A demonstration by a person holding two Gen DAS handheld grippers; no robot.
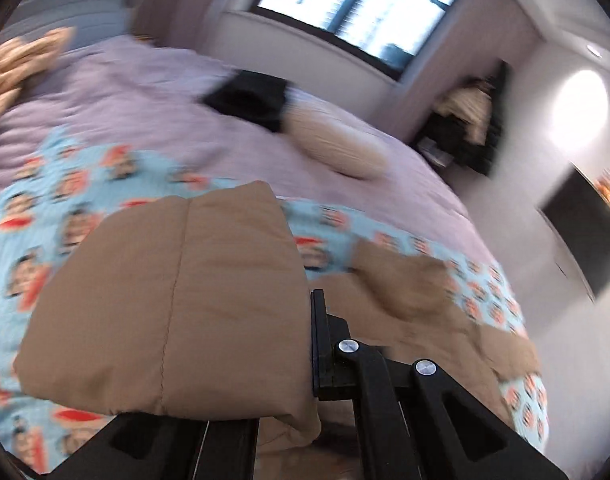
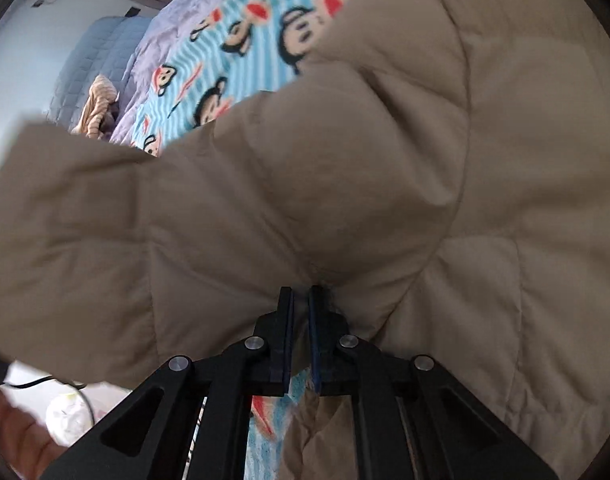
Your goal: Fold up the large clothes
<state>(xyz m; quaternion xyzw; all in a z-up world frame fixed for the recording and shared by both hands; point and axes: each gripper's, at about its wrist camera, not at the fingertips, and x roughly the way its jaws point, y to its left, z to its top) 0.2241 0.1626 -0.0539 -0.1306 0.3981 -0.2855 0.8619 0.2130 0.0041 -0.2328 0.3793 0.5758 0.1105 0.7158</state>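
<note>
My right gripper [image 2: 301,300] is nearly closed, pinching the tan jacket [image 2: 345,168]. My left gripper [image 1: 305,320] clamps its sleeve [image 1: 177,304] above the blanket [image 1: 65,200].

This is a bedroom in a home; a large bed [image 1: 145,92] w/ a lilac quilted cover fills most of the left wrist view; on it lies a light blue blanket [image 2: 241,40] w/ cartoon monkey faces, and a beige pillow [image 1: 337,144]; behind the bed is a window [image 1: 361,4] w/ dark frame; a black flat screen [image 1: 585,232] hangs on the white wall; a grey padded headboard [image 2: 93,64] stands at the bed's end.
</note>
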